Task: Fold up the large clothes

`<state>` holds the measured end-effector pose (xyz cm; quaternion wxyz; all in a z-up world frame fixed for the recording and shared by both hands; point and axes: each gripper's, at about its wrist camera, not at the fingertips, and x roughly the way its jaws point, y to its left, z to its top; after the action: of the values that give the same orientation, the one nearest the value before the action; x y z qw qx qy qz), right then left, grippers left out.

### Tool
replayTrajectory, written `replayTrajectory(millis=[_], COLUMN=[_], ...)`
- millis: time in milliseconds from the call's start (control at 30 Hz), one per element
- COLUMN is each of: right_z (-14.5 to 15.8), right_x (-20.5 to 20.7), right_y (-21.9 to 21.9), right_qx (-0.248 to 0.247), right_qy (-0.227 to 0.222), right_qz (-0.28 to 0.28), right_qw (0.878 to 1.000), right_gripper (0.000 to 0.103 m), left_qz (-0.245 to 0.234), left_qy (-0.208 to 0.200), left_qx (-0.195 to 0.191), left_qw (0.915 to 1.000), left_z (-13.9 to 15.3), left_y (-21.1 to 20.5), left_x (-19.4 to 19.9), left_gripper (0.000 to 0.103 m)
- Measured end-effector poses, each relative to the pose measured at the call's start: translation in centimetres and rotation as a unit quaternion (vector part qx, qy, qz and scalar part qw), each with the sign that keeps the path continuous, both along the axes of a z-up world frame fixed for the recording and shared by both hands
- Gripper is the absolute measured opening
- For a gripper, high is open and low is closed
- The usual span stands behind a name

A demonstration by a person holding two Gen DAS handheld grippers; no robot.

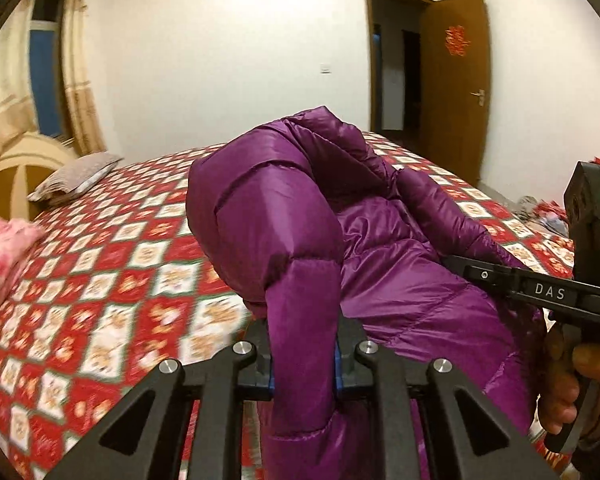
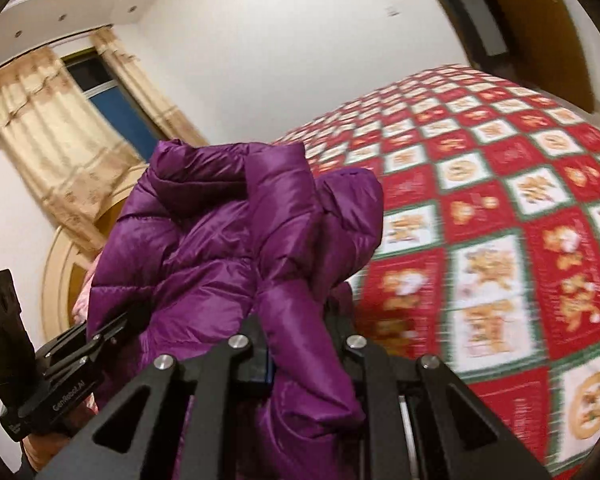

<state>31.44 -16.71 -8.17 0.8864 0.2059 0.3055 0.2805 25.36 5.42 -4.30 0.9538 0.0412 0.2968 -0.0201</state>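
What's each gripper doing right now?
Left gripper: closed on the purple puffer jacket.
Right gripper: closed on the same jacket.

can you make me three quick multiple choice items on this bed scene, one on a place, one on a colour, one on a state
1. Where does the grey pillow lie?
A. on the floor
B. at the head end of the bed
C. on the jacket

2. What colour is the puffer jacket?
A. purple
B. black
C. yellow

3. How is the left gripper?
A. open and empty
B. shut on the jacket
C. shut on the pillow

Key:
1 B: the grey pillow rests on the bed by the headboard.
2 A: the puffer jacket is shiny purple.
3 B: the left gripper pinches a purple fold between its pads.
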Motion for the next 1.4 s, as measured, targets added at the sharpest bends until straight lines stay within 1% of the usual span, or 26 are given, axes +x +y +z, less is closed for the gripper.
replayTrajectory(millis=[133,333,500,633,767,833,900,1000,1100,1167,1267,1300,1333,1400], right_z=[0.1,-0.3,-1.5,-3.0,-3.9,-4.5,-5.0,-5.8,-6.4,-6.7,-6.9,-7.0,-7.1,-7.3], right_x=[0.2,-0.3,0.3,1.0,1.1,1.4,1.6,1.9,1.9,1.9,2.1,2.1,2.2,2.3], right_y=[4.2,8.6,11.1,11.8,12.2,12.3,12.5,12.7,12.7,12.8,12.9,12.9,12.9,12.9], right_qx=[-0.005,-0.014,-0.032,-0.046,-0.055,-0.061,-0.068,-0.074,-0.075,-0.078,-0.08,-0.08,-0.081,-0.081], right_qy=[0.0,0.0,0.007,0.025,0.039,0.047,0.051,0.058,0.064,0.065,0.067,0.069,0.071,0.074], right_qz=[0.038,0.081,0.098,0.101,0.101,0.1,0.097,0.095,0.095,0.094,0.094,0.093,0.093,0.09], right_qw=[0.999,0.997,0.995,0.993,0.993,0.992,0.992,0.991,0.991,0.99,0.99,0.99,0.99,0.99], right_gripper=[0.019,0.019,0.019,0.019,0.019,0.019,0.019,0.019,0.019,0.019,0.02,0.02,0.022,0.025], left_qz=[0.032,0.071,0.089,0.092,0.093,0.099,0.104,0.109,0.114,0.116,0.124,0.128,0.134,0.14], left_qy=[0.007,0.013,0.031,0.045,0.051,0.053,0.058,0.067,0.069,0.069,0.074,0.076,0.078,0.079], left_qx=[0.0,-0.005,-0.008,-0.012,-0.013,-0.006,0.0,-0.002,-0.009,-0.007,-0.001,0.0,-0.003,-0.01], left_qw=[0.9995,0.9974,0.9956,0.9947,0.9943,0.9937,0.9929,0.9918,0.991,0.9909,0.9895,0.9889,0.9878,0.9869], left_z=[-0.2,-0.5,-2.2,-3.7,-4.7,-5.1,-5.8,-6.9,-7.5,-7.7,-8.2,-8.3,-8.6,-8.8], left_y=[3.7,7.9,9.2,9.4,9.4,9.2,9.3,9.8,10.2,10.2,10.2,10.3,10.4,10.7], left_x=[-1.7,-3.6,-3.9,-3.5,-3.2,-3.1,-2.8,-2.5,-2.5,-2.5,-2.3,-2.3,-2.2,-2.2], left_gripper=[0.019,0.018,0.018,0.018,0.02,0.027,0.03,0.036,0.039,0.041,0.053,0.061,0.067,0.072])
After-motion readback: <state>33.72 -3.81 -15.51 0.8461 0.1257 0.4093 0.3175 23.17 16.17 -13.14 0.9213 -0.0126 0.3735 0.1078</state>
